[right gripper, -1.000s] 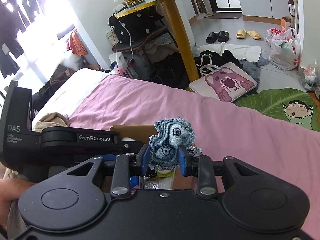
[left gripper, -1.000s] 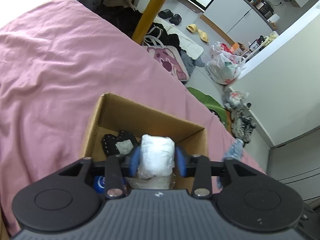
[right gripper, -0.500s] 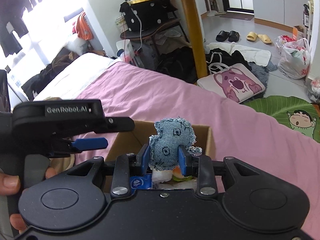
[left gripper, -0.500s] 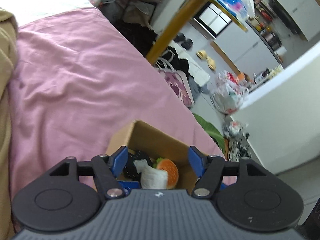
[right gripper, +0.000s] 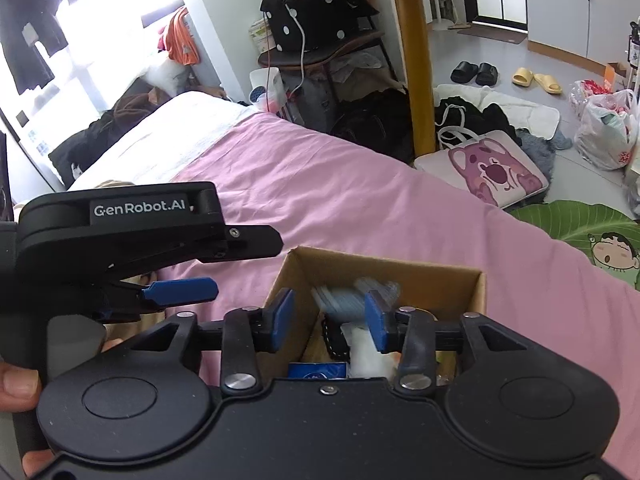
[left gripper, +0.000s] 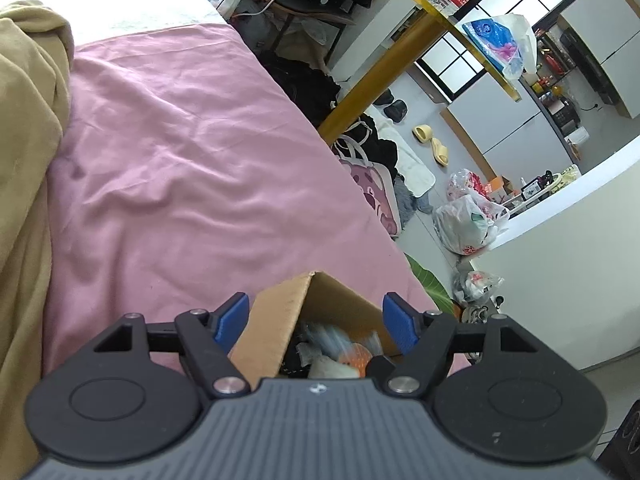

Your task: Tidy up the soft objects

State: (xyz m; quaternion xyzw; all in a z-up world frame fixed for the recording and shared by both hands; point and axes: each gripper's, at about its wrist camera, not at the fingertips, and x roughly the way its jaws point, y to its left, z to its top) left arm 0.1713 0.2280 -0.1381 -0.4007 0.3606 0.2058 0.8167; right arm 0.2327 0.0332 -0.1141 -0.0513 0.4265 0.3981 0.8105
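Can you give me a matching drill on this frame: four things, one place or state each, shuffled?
Things:
1. right gripper
2. denim toy
3. box
4. slippers

Places or states:
A. on the floor past the yellow table leg
B. blurred, inside the box
C. open, empty, over the box
D. on the pink sheet

Pairs: 1-C, 2-B, 3-D, 4-A

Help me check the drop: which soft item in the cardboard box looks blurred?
The pale blue denim toy, farthest back in the cardboard box; the white cloth bundle and black fabric piece nearer look sharp.
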